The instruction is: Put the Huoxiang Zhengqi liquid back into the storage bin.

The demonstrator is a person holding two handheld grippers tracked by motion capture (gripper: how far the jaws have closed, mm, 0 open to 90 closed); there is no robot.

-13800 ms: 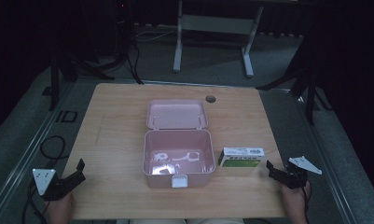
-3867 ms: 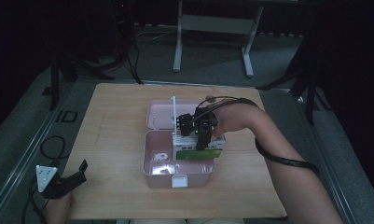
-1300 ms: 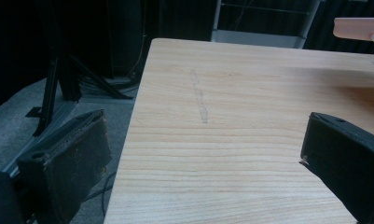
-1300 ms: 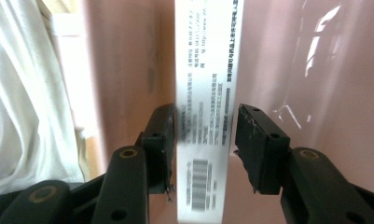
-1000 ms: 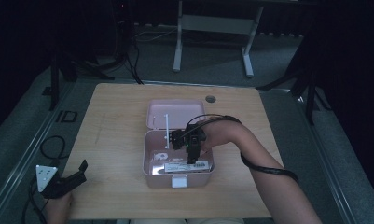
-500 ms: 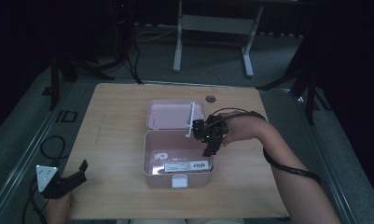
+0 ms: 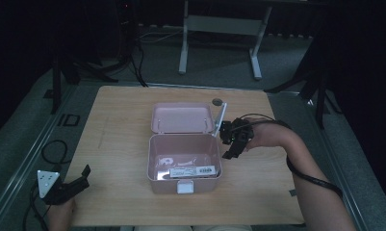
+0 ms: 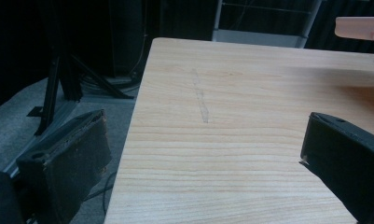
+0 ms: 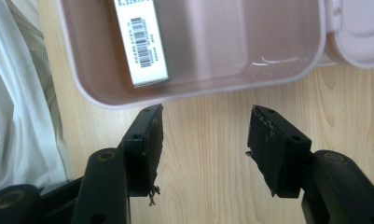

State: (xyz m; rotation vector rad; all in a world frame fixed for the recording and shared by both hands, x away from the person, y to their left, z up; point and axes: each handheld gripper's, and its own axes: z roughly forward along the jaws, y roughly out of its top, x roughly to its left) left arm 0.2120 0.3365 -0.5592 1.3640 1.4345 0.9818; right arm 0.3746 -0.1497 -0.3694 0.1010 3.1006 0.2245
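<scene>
The left gripper (image 7: 80,179) rests open at the table's (image 7: 123,120) near left corner, while the carton (image 7: 193,172) lies flat, lengthwise left-right, along the open box's (image 7: 154,159) near wall, the right gripper (image 7: 228,147) open just beside it.

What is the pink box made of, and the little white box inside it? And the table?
The pink box looks like smooth, slightly glossy plastic: it has rounded moulded corners and a shiny glint on its floor. The little white box seems to be printed cardboard, with flat faces, sharp edges and a barcode. The table looks like pale wood or a wood-look laminate, judging by its grain lines.
</scene>
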